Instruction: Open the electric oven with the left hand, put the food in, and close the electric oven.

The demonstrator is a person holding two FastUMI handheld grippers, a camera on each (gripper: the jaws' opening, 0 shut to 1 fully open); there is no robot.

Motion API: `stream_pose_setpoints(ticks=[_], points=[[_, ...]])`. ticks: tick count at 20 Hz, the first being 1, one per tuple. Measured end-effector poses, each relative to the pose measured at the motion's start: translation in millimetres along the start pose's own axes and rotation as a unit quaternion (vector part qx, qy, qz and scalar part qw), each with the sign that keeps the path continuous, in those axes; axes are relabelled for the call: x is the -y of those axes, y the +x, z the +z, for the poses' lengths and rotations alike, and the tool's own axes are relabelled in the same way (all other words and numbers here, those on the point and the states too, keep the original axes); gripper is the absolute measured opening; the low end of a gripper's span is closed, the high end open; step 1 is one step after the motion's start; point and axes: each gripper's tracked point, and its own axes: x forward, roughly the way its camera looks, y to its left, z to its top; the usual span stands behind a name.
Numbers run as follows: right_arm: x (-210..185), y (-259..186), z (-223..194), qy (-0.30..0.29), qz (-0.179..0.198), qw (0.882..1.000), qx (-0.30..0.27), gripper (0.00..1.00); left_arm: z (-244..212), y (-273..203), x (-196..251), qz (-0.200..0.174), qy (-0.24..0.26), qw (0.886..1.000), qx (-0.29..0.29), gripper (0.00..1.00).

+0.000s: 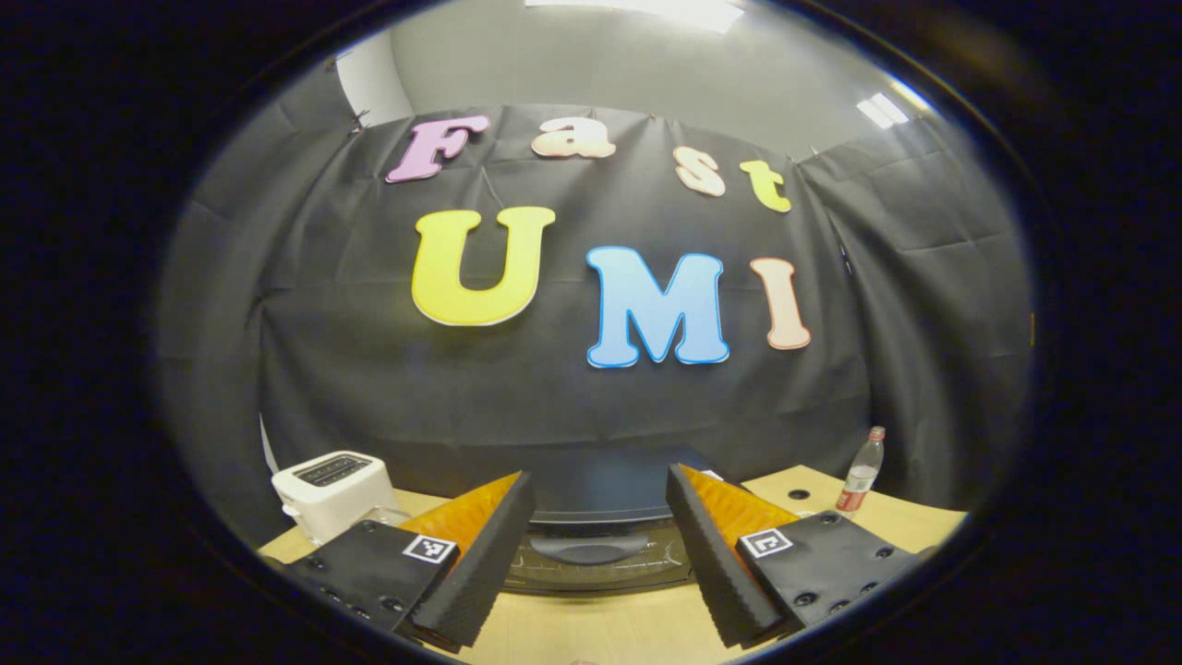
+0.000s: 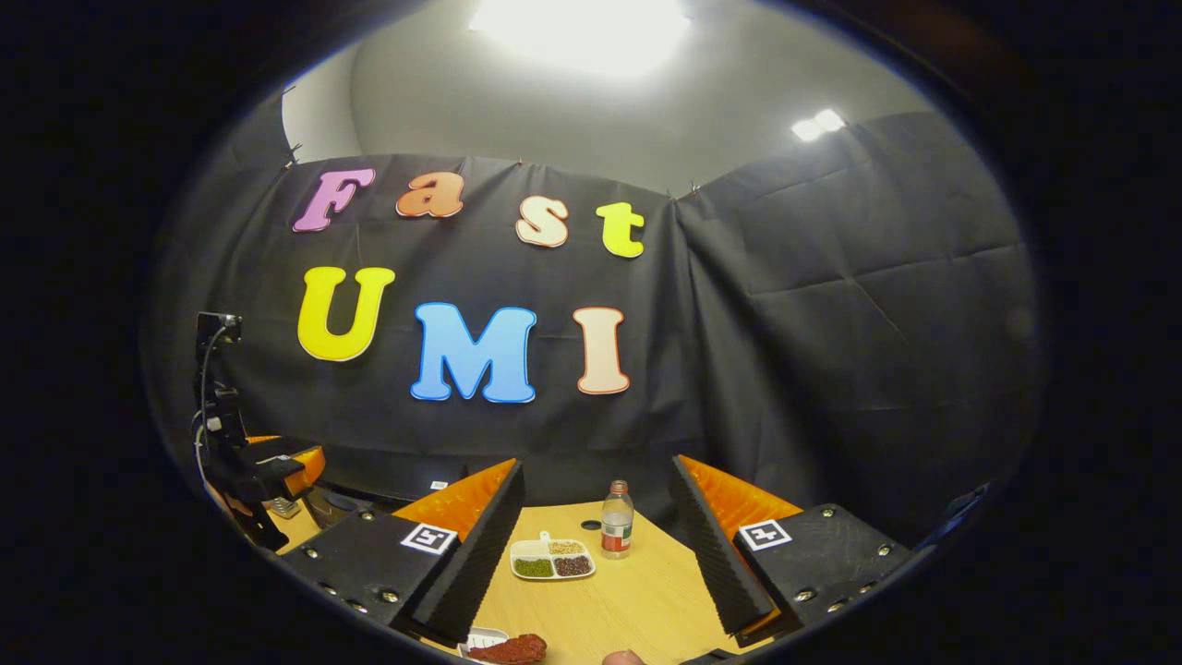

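No readable text stands on anything; the clear plastic bottle (image 2: 617,520) at lower centre bears a label too small to read.

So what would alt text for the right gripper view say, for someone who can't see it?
An open gripper points over a wooden table toward a divided snack tray and a small bottle. Reddish food lies at the near edge, a black cloth wall behind.

The left tongs (image 1: 598,517) are showing two wedge-shaped fingers (image 1: 480,563) with ribbed inner pads, each backed by a ridged shell and bolted to a flat plate carrying round screws and a square black-and-white marker. The right tongs (image 2: 596,517) are wearing the same build. In the right gripper view, a cable is trailing down the left tongs' frame.
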Motion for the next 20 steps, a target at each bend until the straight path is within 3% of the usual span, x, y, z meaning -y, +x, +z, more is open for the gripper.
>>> stream_pose_setpoints(ticks=[1, 2, 3, 10, 13, 15, 16, 17, 19, 20], points=[[-3, 1, 0, -0.004, -0.003, 1.0, -0.001, 0.95, -9, 9, 0, -0.002, 0.0, 1.0, -0.006, 1.0], [-5, 1, -1, -0.008, -0.004, 1.0, -0.004, 0.95, -18, 20, -1, -0.001, 0.001, 1.0, -0.014, 0.96], [-7, 2, 0, -0.013, -0.005, 1.0, -0.006, 0.95, -26, 28, -1, -0.003, 0.002, 1.0, -0.022, 1.0], [-11, -1, 3, -0.052, -0.021, 0.998, -0.008, 0.95, -83, 63, -5, -0.002, -0.005, 0.997, -0.072, 0.96], [-11, -4, 3, -0.051, -0.028, 0.998, -0.014, 0.95, -92, 72, -5, 0.0, -0.004, 0.997, -0.077, 1.0], [-9, -5, 3, -0.05, -0.032, 0.998, -0.016, 0.95, -96, 76, -4, -0.001, -0.006, 0.997, -0.076, 0.96], [-10, -6, 2, -0.05, -0.032, 0.998, -0.017, 0.95, -98, 78, -4, 0.001, -0.006, 0.997, -0.077, 1.0], [-12, -6, 3, -0.049, -0.03, 0.998, -0.018, 0.95, -103, 80, -4, 0.003, -0.005, 0.997, -0.081, 0.91], [-14, -6, 3, -0.05, -0.026, 0.998, -0.018, 0.95, -106, 82, -5, 0.008, -0.001, 0.997, -0.081, 1.0], [-15, -7, 3, -0.051, -0.024, 0.998, -0.019, 0.95, -107, 84, -6, 0.01, -0.002, 0.997, -0.082, 1.0]])
